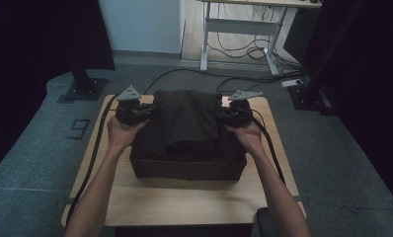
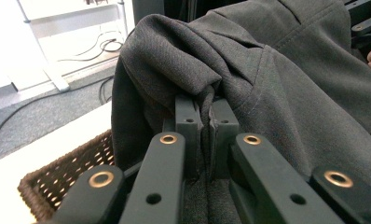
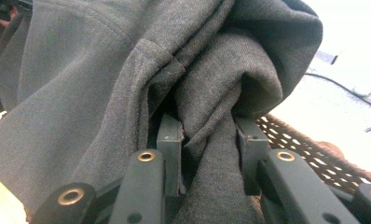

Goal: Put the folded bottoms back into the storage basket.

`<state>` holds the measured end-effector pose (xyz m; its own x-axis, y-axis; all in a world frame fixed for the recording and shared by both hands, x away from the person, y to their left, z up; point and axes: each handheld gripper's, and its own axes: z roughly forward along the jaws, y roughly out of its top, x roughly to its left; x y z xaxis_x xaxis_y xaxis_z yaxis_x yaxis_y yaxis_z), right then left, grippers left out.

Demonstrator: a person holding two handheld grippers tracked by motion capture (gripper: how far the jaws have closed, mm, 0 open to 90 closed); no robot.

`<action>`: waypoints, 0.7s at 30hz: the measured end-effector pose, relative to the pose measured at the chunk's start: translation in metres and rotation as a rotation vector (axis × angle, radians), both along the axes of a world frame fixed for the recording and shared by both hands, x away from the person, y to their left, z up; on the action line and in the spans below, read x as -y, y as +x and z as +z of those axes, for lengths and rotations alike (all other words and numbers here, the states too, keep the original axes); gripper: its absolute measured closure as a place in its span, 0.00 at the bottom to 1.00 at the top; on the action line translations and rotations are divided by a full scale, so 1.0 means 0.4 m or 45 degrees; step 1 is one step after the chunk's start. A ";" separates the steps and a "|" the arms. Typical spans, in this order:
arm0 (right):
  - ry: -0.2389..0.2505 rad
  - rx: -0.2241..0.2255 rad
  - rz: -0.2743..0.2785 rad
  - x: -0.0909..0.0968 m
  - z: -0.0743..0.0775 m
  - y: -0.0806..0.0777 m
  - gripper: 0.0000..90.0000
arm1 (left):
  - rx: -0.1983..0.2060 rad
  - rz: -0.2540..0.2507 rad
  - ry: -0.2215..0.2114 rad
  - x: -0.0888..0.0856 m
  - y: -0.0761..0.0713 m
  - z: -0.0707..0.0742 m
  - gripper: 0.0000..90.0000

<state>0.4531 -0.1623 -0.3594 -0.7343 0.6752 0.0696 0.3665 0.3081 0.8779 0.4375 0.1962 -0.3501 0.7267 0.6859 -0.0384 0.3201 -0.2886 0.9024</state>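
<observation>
High view: dark grey garment hangs stretched between both grippers, long axis across the tabletop, lower folds draped into the wicker basket near the far edge. Left gripper and right gripper jaws each pinch cloth at opposite ends

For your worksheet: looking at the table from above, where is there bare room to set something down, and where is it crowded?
Free: the table strip between the wicker basket and the near edge, between the forearms. Narrow margins run left and right of the basket. Crowded: the far half, where the dark garment fills the basket.
</observation>
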 end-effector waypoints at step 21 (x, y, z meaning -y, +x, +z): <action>-0.020 -0.092 -0.033 -0.035 -0.108 0.036 0.76 | -0.063 0.004 0.022 0.016 0.032 -0.070 0.95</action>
